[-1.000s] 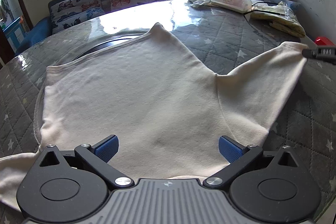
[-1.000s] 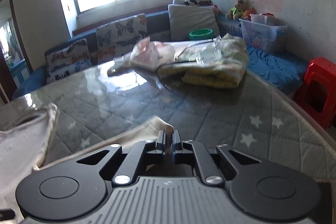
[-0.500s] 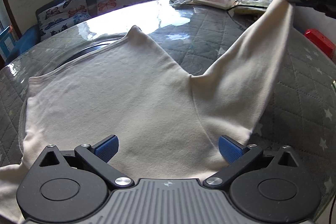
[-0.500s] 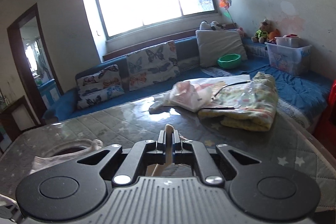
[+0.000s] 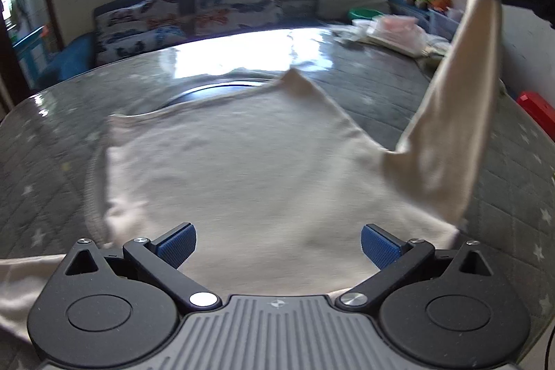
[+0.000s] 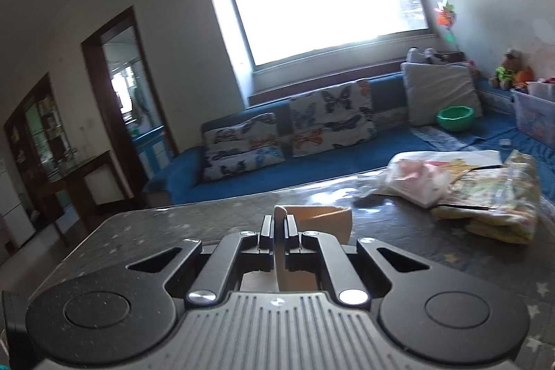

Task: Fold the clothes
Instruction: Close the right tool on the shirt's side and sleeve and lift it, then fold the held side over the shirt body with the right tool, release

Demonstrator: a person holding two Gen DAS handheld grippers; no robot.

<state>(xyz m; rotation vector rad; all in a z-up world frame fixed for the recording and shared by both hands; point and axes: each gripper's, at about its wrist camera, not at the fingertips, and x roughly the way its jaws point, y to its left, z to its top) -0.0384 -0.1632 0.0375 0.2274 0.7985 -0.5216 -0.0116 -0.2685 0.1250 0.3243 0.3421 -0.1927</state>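
Shirt (image 5: 242, 169) is mostly flat on the quilted table (image 5: 52, 144), no folds in yet. Our right gripper (image 6: 279, 226) is clamped on the sleeve (image 5: 451, 127), lifted high; left gripper (image 5: 277, 241) hovers over the hem, fingers apart. Basically everything's left.

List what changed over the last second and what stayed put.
The right gripper, shut on the cream shirt's sleeve, carried it from lying flat on the table to high in the air. The shirt's body stayed spread flat. The left gripper stayed open over the near hem, holding nothing.
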